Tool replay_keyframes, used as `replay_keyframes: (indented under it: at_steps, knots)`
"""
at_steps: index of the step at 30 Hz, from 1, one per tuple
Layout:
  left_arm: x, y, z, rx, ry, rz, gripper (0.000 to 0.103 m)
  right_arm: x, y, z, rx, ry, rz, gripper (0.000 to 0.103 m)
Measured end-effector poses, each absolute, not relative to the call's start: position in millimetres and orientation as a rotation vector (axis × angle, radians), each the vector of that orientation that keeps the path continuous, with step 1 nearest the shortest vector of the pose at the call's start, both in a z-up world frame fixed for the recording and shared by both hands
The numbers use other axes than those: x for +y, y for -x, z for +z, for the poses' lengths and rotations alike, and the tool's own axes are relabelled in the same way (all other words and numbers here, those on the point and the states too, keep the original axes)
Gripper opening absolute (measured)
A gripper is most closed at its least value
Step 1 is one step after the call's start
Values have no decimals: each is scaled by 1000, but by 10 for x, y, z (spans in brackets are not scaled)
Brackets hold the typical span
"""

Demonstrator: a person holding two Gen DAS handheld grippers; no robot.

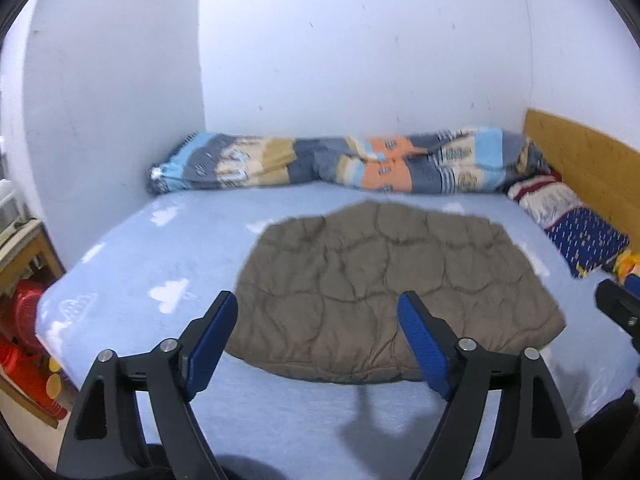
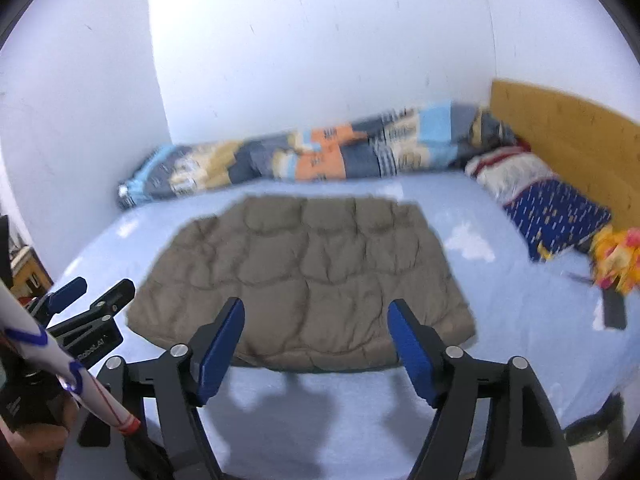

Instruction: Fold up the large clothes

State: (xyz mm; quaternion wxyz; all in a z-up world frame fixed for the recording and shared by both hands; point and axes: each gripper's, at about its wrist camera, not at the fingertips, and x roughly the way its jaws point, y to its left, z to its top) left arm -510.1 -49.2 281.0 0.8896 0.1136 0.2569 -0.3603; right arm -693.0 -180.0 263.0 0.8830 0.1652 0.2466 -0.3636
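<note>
A brown quilted jacket [image 1: 380, 280] [image 2: 312, 264] lies folded flat on the light blue bed sheet [image 1: 160, 260] [image 2: 520, 320]. My left gripper [image 1: 316, 304] hovers above the jacket's near edge, open, its blue pads wide apart and holding nothing. My right gripper [image 2: 316, 307] is also open and empty, above the near edge further right. In the right wrist view the left gripper [image 2: 92, 300] shows at the left edge, beside a white sleeve [image 2: 60, 360] with blue and red marks. Part of the right gripper [image 1: 616, 308] shows at the right edge of the left wrist view.
A rolled patterned quilt [image 1: 340, 164] [image 2: 320, 156] lies along the far wall. Pillows [image 1: 580, 232] [image 2: 552, 212] rest against a wooden headboard [image 1: 588, 160] [image 2: 560, 128] on the right. A yellow-orange cloth [image 2: 616, 260] and a black object [image 2: 614, 312] lie nearby. Red items [image 1: 24, 340] sit left of the bed.
</note>
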Motion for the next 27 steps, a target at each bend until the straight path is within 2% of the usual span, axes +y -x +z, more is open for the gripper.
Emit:
replay_keyframes:
  at_steps: [2, 4, 7, 12, 27]
  knots:
    - [-339, 5170, 3023, 496, -204, -739, 85, -1639, 7036, 2843, 463, -319, -753, 91]
    - [-225, 5243, 3205, 453, -191, -732, 93, -1488, 7141, 3075, 404, -299, -746, 94]
    - [-138, 5335, 3370, 444, -230, -727, 94, -1337, 7213, 3316, 366, -277, -735, 98]
    - [-79, 5427, 3398, 450, -259, -670, 95, -1205, 7213, 3449, 359, -260, -721, 98]
    - [-21, 5212, 3187, 537, -299, -607, 95, -1143, 7052, 3285, 430, -239, -704, 98]
